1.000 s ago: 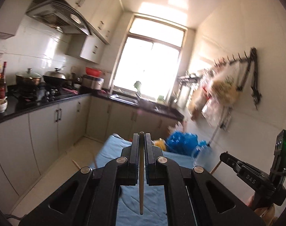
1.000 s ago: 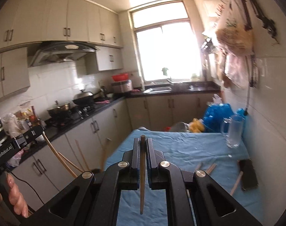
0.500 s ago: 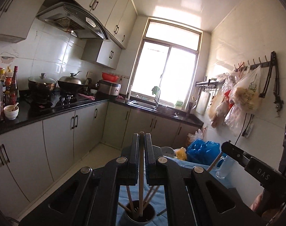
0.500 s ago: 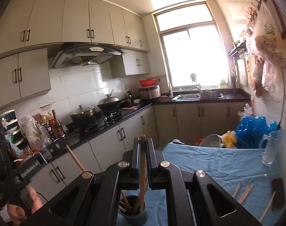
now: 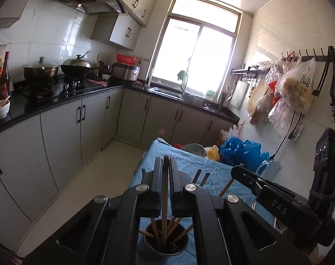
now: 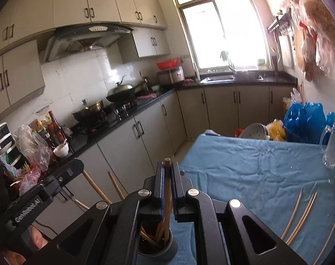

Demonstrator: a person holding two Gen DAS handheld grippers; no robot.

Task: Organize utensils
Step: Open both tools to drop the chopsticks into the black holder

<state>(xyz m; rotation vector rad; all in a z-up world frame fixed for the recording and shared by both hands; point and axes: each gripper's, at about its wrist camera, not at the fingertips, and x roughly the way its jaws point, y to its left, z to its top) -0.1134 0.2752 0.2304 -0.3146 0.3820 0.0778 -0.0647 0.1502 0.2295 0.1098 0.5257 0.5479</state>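
My left gripper (image 5: pixel 165 161) is shut on a wooden chopstick (image 5: pixel 165 190) that stands upright with its lower end inside a dark grey utensil cup (image 5: pixel 165 246) holding several chopsticks. My right gripper (image 6: pixel 167 165) is shut on another wooden chopstick (image 6: pixel 167 190), its lower end inside the same cup (image 6: pixel 157 246). Both grippers hover just above the cup on the blue cloth. The right gripper shows at the right of the left wrist view (image 5: pixel 240 172); the left gripper shows at the left of the right wrist view (image 6: pixel 76 165). Three loose chopsticks (image 6: pixel 302 214) lie on the cloth at the right.
The blue-clothed table (image 6: pixel 244 167) carries a glass mug (image 6: pixel 332 148), a blue plastic bag (image 6: pixel 304 119) and a grey colander (image 6: pixel 254 131) at its far end. Kitchen counter (image 5: pixel 57 99) with pots runs along the left. Bags hang on the right wall (image 5: pixel 288 92).
Both grippers tilted downward over the cup and lowered their chopsticks; the cup came into view below and the chopstick ends now reach inside it.
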